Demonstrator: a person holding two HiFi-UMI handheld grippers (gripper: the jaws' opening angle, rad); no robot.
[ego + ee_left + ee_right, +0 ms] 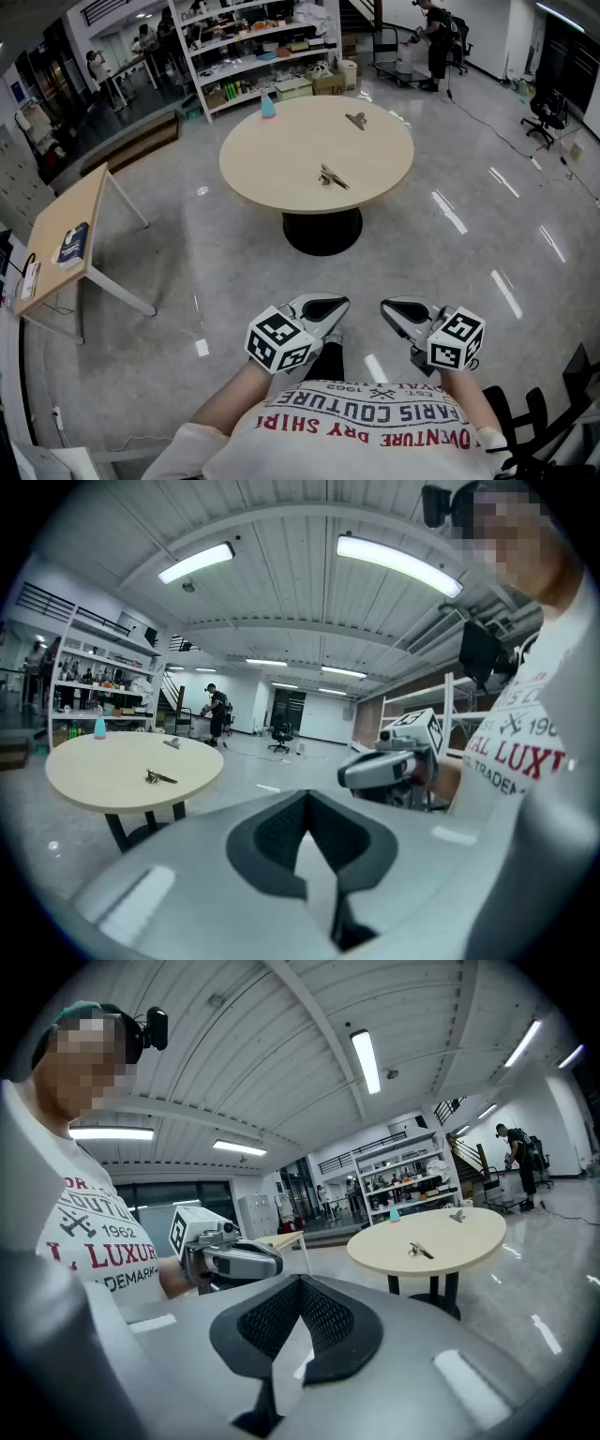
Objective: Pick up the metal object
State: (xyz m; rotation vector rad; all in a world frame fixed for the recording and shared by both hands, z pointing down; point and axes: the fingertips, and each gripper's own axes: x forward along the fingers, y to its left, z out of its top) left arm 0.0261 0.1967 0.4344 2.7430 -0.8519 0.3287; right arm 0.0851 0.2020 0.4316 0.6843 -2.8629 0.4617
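Note:
A small metal object (332, 177) lies near the middle of the round beige table (281, 169), far ahead of me. The same object shows small in the left gripper view (159, 778) and in the right gripper view (418, 1251). Both grippers are held close to my chest, well short of the table. My left gripper (330, 305) is shut and empty; its pads (272, 841) meet with nothing between them. To its right, my right gripper (391, 308) is also shut and empty, its pads (323, 1321) closed together.
A second metal clip (356, 120) and a blue bottle (268, 106) stand at the table's far side. A wooden desk (66, 244) is at the left, shelving (253, 47) behind, a black chair (553, 422) at lower right. People stand far off.

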